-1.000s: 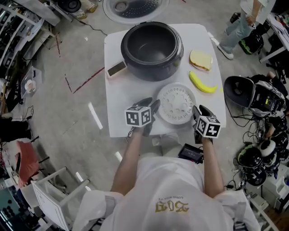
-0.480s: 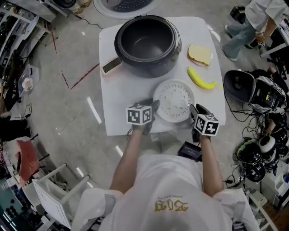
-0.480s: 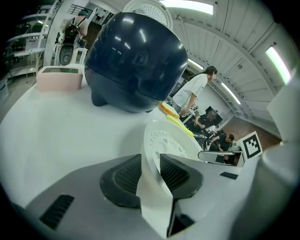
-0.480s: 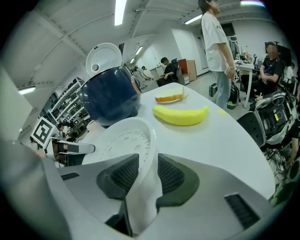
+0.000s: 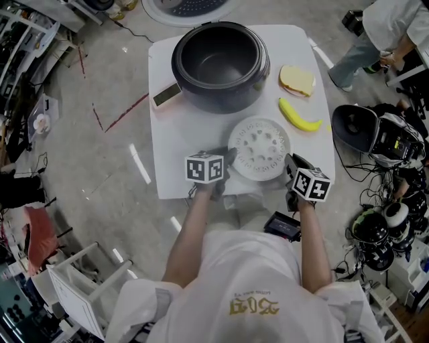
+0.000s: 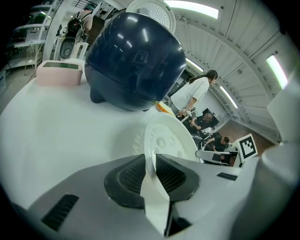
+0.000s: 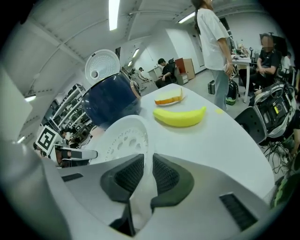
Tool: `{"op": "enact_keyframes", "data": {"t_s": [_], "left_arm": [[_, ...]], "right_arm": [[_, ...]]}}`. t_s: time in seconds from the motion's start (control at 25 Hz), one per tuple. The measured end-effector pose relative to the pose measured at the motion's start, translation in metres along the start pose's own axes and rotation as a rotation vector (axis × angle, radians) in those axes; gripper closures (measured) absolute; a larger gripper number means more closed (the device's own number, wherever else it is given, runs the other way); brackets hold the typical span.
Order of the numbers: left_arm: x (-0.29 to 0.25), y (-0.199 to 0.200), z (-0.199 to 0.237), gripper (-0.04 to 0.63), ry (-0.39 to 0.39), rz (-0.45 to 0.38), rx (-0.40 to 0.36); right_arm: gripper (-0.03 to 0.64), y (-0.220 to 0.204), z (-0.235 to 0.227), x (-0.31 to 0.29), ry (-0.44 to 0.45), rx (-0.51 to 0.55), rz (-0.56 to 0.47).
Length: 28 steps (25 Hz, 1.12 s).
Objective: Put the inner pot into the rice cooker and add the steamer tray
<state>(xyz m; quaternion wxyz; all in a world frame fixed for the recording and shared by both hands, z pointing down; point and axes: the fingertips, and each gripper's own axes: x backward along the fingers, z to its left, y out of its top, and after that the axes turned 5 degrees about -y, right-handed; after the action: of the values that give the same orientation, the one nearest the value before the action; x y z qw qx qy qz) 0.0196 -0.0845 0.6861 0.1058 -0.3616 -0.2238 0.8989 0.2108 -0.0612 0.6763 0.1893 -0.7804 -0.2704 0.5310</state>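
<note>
The white perforated steamer tray (image 5: 259, 149) lies flat on the white table (image 5: 175, 154), in front of the dark rice cooker (image 5: 220, 63). The cooker stands open, and I cannot tell an inner pot apart from its dark bowl. My left gripper (image 5: 226, 159) is at the tray's left rim and my right gripper (image 5: 289, 166) at its right rim. Both have just been closing with the rim between them. In the left gripper view the pads of the left gripper (image 6: 151, 171) press on the tray (image 6: 168, 139). In the right gripper view the right gripper (image 7: 146, 174) pinches the tray (image 7: 124, 138) edge.
A yellow banana (image 5: 300, 117) and a slice of bread (image 5: 297, 80) lie right of the cooker. The cooker's open lid (image 5: 191, 5) reaches past the table's far edge. A small box (image 5: 166, 96) sits at the cooker's left. A person (image 5: 379, 30) stands at the far right among cluttered equipment.
Both grippers have gone from open beside the steamer tray to shut on its left and right rims. The left one shifted slightly toward the tray.
</note>
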Motion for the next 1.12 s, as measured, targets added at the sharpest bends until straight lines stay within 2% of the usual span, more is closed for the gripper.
{"op": "enact_keyframes", "data": {"t_s": [0.4,0.68,1.12], "left_arm": [[0.026,0.008,-0.014,0.531,-0.012,-0.053,-0.017],[0.062,0.023,-0.027,0.538,-0.022,-0.145,-0.030],[0.115,0.046,-0.043,0.543,-0.045,-0.300,-0.023]], "right_arm": [[0.565,0.011,0.017,0.024,0.016,-0.013,-0.078],[0.572,0.022,0.042,0.044,0.077,-0.060,-0.133],[0.572,0.045,0.083,0.076,0.161,-0.079,-0.205]]}}
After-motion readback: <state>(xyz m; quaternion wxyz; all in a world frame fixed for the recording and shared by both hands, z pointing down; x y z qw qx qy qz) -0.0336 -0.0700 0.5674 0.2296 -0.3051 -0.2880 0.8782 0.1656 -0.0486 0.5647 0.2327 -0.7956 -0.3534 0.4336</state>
